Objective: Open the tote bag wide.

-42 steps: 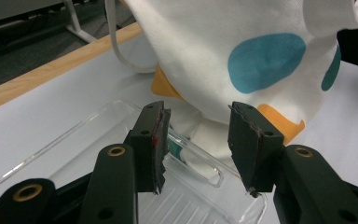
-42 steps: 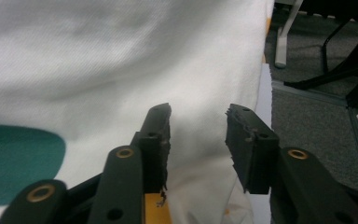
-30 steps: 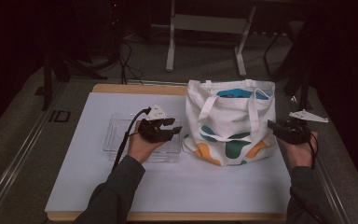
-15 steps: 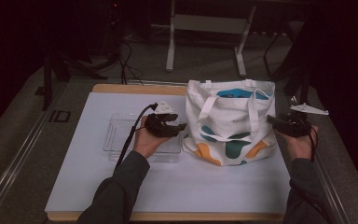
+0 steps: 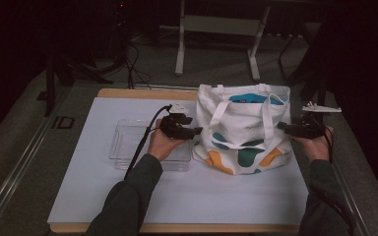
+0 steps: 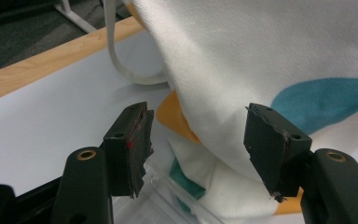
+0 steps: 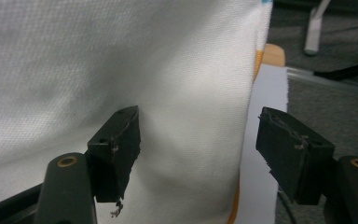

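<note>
A white tote bag with teal and orange patches stands on the table, its two handles hanging down the front. My left gripper points at the bag's left side. In the left gripper view its jaws have just been opening, and the bag's cloth sits in the gap without being pressed. My right gripper points at the bag's right side. Its jaws have also just been opening around the bag's side edge, with neither pad touching it.
A clear plastic tray lies under my left hand, left of the bag. A white mat covers the wooden tabletop. Metal stand legs and cables are on the floor behind the table.
My left hand has moved right, toward the bag's left side. My right hand has shifted slightly left toward the bag's right side.
</note>
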Demonstrator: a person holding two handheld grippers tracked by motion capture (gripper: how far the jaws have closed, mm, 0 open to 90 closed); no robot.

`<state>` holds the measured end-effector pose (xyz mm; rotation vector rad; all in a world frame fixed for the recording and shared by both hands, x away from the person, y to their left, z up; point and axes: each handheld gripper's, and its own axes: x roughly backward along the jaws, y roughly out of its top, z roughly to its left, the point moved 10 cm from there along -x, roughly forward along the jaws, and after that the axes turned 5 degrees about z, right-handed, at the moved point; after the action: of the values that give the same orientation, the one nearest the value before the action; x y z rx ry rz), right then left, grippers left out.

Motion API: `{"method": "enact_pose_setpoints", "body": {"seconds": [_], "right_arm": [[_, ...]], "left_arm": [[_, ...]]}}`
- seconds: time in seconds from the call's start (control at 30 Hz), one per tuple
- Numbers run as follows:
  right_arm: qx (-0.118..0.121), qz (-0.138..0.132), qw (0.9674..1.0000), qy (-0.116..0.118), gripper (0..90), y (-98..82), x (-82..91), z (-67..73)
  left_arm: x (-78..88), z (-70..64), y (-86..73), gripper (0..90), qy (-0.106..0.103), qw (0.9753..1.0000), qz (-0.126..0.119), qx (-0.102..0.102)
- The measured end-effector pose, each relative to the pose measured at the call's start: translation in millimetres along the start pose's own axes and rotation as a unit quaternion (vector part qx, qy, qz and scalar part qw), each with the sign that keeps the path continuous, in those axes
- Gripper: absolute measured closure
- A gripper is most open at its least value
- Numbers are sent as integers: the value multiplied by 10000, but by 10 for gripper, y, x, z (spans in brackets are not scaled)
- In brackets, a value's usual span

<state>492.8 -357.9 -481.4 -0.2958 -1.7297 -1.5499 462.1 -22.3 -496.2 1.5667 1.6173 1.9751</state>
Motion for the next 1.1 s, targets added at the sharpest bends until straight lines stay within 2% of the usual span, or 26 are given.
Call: {"method": "enact_pose_setpoints", "body": {"seconds": [0.1, 0.2, 0.3, 0.37, 0.47, 0.53, 0.7, 0.8, 0.87, 0.9, 0.97, 1.1], "right_arm": [[-41, 73, 9999, 148, 302, 5, -11, -6], [-157, 166, 9993, 300, 303, -5, -29, -21], [-122, 155, 9989, 436, 365, -11, -31, -4], [-124, 152, 9989, 431, 415, -16, -32, -2], [-128, 111, 9990, 417, 481, -20, -31, -1], [-122, 114, 9991, 396, 532, -26, -34, 3], [74, 206, 9995, 245, 652, -47, -75, 23], [89, 200, 9995, 209, 679, -48, -84, 26], [90, 162, 9997, 185, 789, -48, -82, 35], [90, 162, 9997, 185, 789, -48, -82, 35], [155, 160, 9997, 140, 852, -55, -68, 37], [267, 146, 9995, 68, 870, -54, -43, 46]], "left_arm": [[-56, -3, 30, 406, 21, 10000, 67, -27], [-94, -19, 59, 407, -82, 10000, 30, 13], [-127, -39, 73, 438, -139, 9999, 81, -13], [-145, -60, 80, 488, -158, 9997, 150, -77], [-164, -82, 94, 539, -58, 9996, 240, -165], [-170, -90, 116, 590, -28, 9996, 221, -143], [-179, -110, 153, 691, 53, 9996, 201, -177], [-176, -124, 161, 735, 116, 9995, 190, -232], [-173, -131, 163, 815, 115, 9994, 189, -257], [-172, -135, 164, 815, 116, 9994, 190, -270], [-174, -141, 167, 851, 124, 9993, 186, -291], [-168, -152, 172, 862, 125, 9994, 168, -282]]}}
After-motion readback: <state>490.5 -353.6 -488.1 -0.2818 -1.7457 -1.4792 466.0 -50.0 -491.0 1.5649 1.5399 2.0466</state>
